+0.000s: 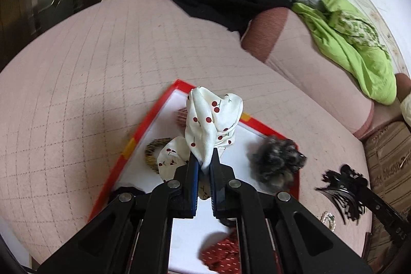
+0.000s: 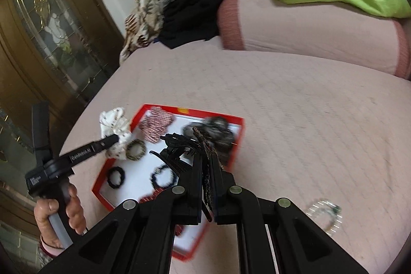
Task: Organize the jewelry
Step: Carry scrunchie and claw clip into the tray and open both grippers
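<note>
Satin cherry-print scrunchie [image 1: 213, 125] pinched, left tongs [image 1: 204, 166] | toothed black claw clip [image 2: 179, 145] clamped, right tongs [image 2: 206, 166]

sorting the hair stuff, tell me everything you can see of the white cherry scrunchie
The white cherry scrunchie is glossy, satin-looking fabric printed with red cherries on thin stems. It is bunched and folded, pinched by one fold in the left gripper and raised over the red-rimmed tray, its loose part drooping toward the tray's left edge.

scrunchie [image 1: 213, 125]: smooth satiny cloth, cherry print
tray [image 2: 232, 145]: glossy red rim
bedspread [image 1: 90, 63]: matt quilted pink cloth
</note>
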Demonstrator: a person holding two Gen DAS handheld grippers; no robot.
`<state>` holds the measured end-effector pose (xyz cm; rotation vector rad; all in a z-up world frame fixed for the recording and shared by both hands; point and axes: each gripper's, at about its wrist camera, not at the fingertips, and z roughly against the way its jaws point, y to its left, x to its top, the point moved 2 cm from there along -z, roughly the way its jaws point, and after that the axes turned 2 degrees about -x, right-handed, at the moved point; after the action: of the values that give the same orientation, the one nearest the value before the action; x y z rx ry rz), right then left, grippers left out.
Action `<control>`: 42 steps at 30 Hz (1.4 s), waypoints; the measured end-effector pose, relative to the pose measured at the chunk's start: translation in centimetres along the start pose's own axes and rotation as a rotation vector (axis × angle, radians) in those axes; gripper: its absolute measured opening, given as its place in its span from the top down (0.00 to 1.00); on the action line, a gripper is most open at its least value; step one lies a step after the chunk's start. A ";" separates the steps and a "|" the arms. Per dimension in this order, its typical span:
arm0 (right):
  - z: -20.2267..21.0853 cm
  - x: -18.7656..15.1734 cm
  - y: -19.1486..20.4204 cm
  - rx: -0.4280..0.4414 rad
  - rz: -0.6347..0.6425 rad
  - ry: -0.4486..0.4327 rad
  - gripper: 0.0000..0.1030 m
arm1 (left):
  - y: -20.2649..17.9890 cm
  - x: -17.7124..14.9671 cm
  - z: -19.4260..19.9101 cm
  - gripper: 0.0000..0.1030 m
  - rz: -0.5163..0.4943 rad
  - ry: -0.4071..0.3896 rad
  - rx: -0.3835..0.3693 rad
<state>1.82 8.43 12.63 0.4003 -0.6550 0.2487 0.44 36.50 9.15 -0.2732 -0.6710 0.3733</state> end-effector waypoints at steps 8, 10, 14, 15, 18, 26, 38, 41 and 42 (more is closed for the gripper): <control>-7.7 -0.3 3.1 0.063 -0.045 0.105 0.94 | -0.7 -1.7 -2.5 0.93 -0.034 0.143 -0.001; -8.8 -1.0 3.1 0.067 -0.060 0.133 0.94 | -1.1 -2.8 -2.4 0.93 -0.085 0.171 0.048; -9.9 -1.8 2.3 0.025 -0.063 0.145 0.94 | -1.2 -4.2 -2.2 0.93 -0.141 0.184 0.126; -10.1 -1.8 2.0 0.004 -0.059 0.143 0.94 | -1.0 -4.4 -2.3 0.93 -0.142 0.190 0.144; -10.4 -2.0 1.6 -0.061 -0.025 0.129 0.94 | -0.2 -4.6 -3.1 0.93 -0.125 0.217 0.172; -10.7 -2.0 1.5 -0.113 0.035 0.120 0.88 | -0.4 -4.4 -2.3 0.69 -0.104 0.182 0.130; -3.6 -3.2 -0.2 -0.107 0.062 0.049 0.55 | -2.3 -3.8 -0.7 0.61 -0.101 0.099 0.013; -0.3 -4.5 -3.2 -0.149 0.027 0.031 0.55 | -3.2 -3.8 -0.1 0.61 -0.113 0.068 -0.009; 0.6 -5.0 -4.3 -0.169 0.011 0.027 0.55 | -3.4 -3.8 0.1 0.61 -0.116 0.056 -0.014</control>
<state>-0.87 3.80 8.71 0.2310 -0.6462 0.2077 -1.53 31.87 8.30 -0.2561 -0.6315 0.2497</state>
